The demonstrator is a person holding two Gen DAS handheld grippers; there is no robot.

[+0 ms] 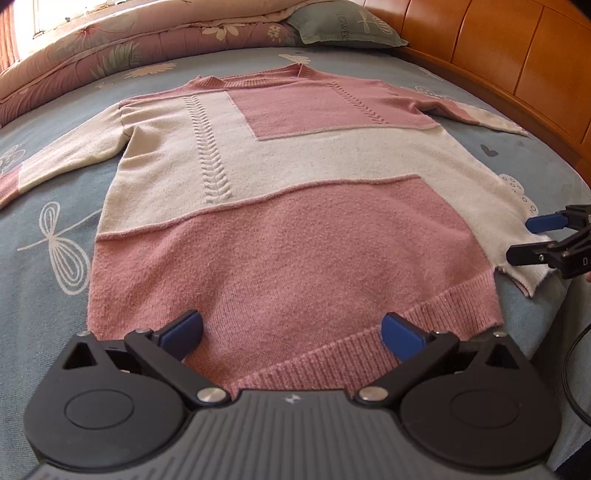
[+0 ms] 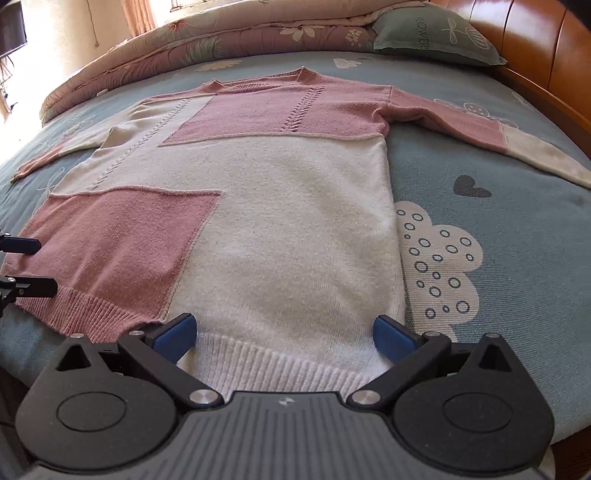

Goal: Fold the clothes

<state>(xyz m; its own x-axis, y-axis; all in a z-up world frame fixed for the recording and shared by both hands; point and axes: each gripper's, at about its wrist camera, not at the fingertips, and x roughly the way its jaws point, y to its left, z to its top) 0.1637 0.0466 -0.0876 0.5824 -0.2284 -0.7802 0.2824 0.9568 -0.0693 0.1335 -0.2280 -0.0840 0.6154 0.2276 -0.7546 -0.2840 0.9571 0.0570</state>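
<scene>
1. In the left wrist view, a pink and cream sweater [image 1: 288, 177] lay flat on the bed [image 1: 55, 229], front up, neckline toward the far end and ribbed hem nearest the camera.
2. The left gripper [image 1: 291, 328] hung over the pink part of the hem, its jaws spread wide with nothing between them; whether its blue pads touched the knit could not be told.
3. Both sleeves were stretched out sideways, one to each edge of the picture.
4. The right gripper [image 1: 524, 240] showed at the right edge, beside the cream corner of the hem, jaws apart and empty.
5. A folded quilt [image 1: 110, 55] and a green pillow [image 1: 343, 26] lay at the far end of the bed, next to a wooden headboard [image 1: 517, 55].
6. In the right wrist view, the same sweater [image 2: 258, 206] filled the middle of the bed [image 2: 517, 221], with its cream hem nearest the camera.
7. The right gripper [image 2: 284, 332] hung over that cream hem, jaws wide and holding nothing.
8. The left gripper [image 2: 33, 266] was partly visible at the left edge, by the pink corner of the hem, its two fingers apart.
9. The right-hand sleeve [image 2: 480, 129] ran out across the sheet, pink near the shoulder and cream toward the cuff.
10. The pillow [image 2: 436, 37] lay at the far right, the quilt [image 2: 221, 37] along the far side.
</scene>
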